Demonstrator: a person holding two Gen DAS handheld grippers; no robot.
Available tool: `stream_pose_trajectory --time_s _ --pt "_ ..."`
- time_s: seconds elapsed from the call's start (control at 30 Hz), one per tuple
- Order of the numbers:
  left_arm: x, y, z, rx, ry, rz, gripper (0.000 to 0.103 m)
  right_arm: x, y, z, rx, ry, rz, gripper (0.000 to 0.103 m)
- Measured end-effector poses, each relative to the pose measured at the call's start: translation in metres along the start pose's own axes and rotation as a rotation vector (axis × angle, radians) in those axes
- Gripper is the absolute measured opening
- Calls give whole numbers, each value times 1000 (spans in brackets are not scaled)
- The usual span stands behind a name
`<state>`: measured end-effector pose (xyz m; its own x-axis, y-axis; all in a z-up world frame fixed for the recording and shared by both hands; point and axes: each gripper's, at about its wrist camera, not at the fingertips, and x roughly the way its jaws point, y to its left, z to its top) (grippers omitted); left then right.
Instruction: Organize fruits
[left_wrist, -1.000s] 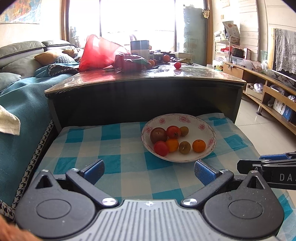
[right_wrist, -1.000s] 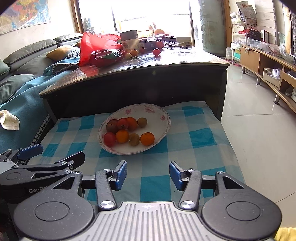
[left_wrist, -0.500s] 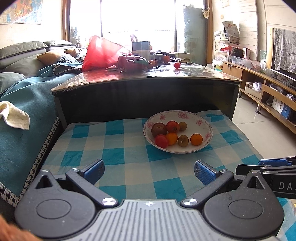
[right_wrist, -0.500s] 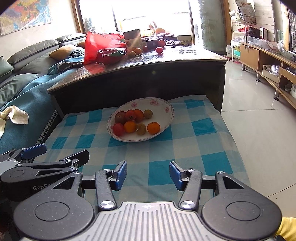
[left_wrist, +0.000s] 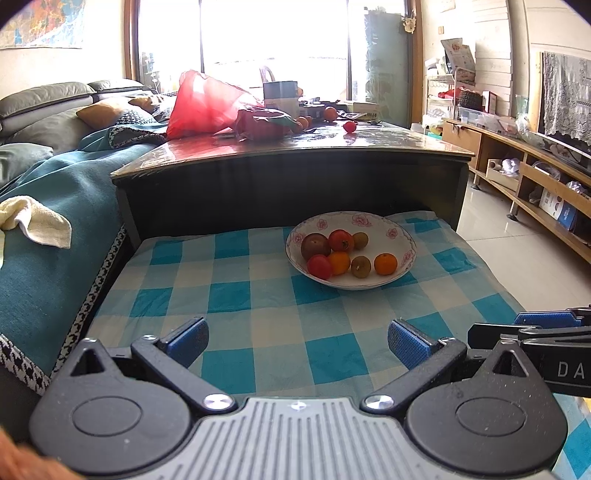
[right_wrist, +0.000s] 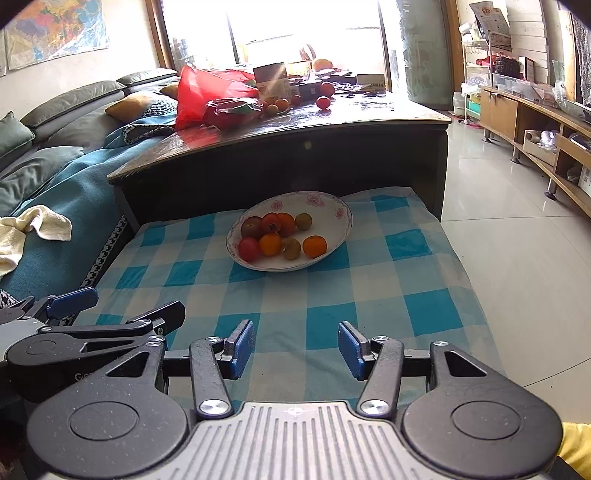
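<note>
Here: floral plate (left_wrist: 400, 240) holds assorted fruits (left_wrist: 339, 253); left gripper (left_wrist: 297, 338), right gripper (right_wrist: 296, 345) both spread, empty.

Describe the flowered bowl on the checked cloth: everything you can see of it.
The bowl is wide, shallow and white, ceramic by its look, with pink flowers printed around the inner rim. It sits upright on the blue-and-white checked cloth, just in front of the dark table. Fruit lies loose inside it, bunched toward its left: red, orange and brownish pieces. Neither claw touches it; both are well short of it.
</note>
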<state>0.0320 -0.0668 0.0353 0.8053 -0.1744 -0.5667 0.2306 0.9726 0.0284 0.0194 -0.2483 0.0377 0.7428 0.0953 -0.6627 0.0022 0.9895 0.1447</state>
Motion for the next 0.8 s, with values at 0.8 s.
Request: stream_pose_trajectory --time_s 0.8 --pt "-23 3 -18 5 17 7 103 -19 10 -19 -37 3 -19 47"
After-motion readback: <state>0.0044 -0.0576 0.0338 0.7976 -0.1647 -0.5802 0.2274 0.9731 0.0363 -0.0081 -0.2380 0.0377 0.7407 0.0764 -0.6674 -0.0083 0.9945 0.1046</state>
